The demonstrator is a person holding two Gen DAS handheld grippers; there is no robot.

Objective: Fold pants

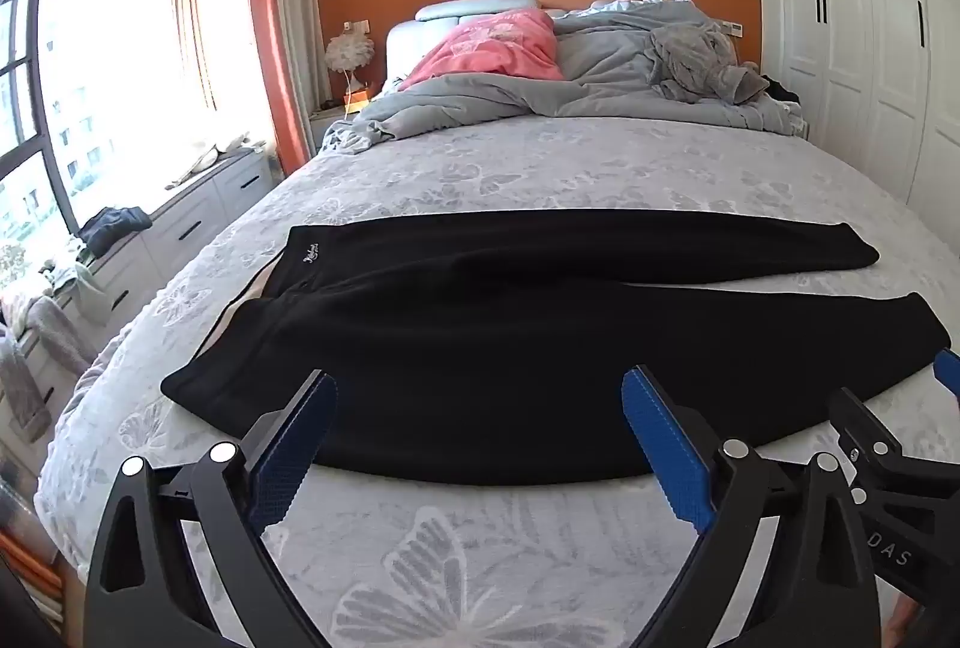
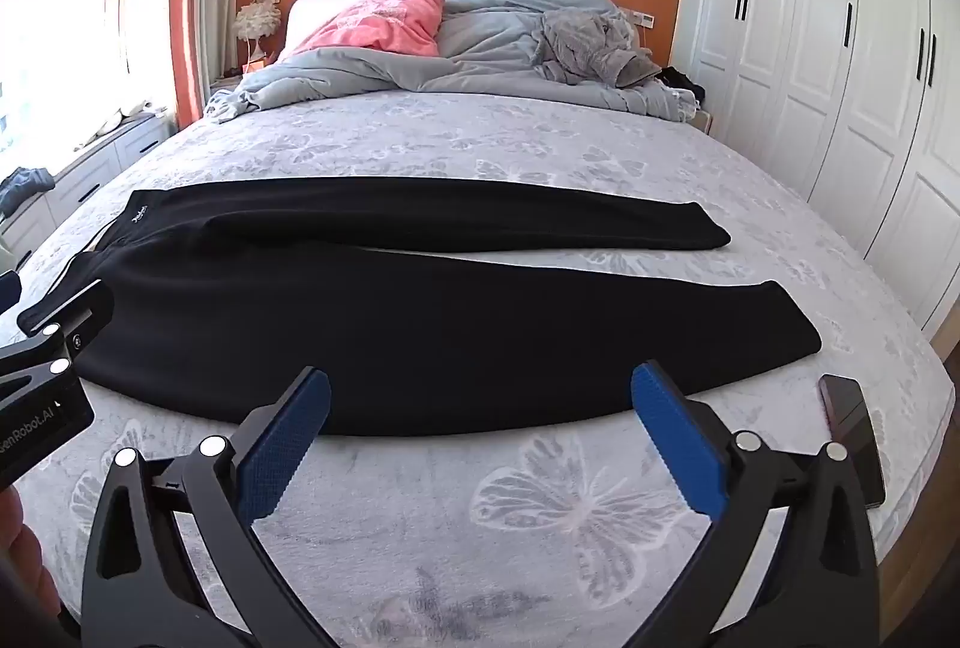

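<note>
Black pants (image 1: 510, 336) lie flat across the grey butterfly-print bed cover (image 1: 480, 156), waistband at the left, both legs stretched to the right and slightly apart. My left gripper (image 1: 480, 396) hovers open over the near edge of the pants, its blue pads wide apart with nothing between them. In the right wrist view the same pants (image 2: 420, 312) lie ahead, and my right gripper (image 2: 480, 396) is open above the near leg's front edge, holding nothing. Part of the right gripper's fingers (image 1: 870, 432) shows at the right edge of the left view; the left gripper's body (image 2: 54, 360) shows at the left of the right view.
A crumpled grey duvet (image 1: 600, 78), a pink pillow (image 1: 498, 48) and a grey garment (image 1: 696, 60) fill the head of the bed. A dark phone (image 2: 852, 432) lies near the bed's right corner. White wardrobes (image 2: 840, 48) stand right; low drawers (image 1: 180, 222) sit under the window.
</note>
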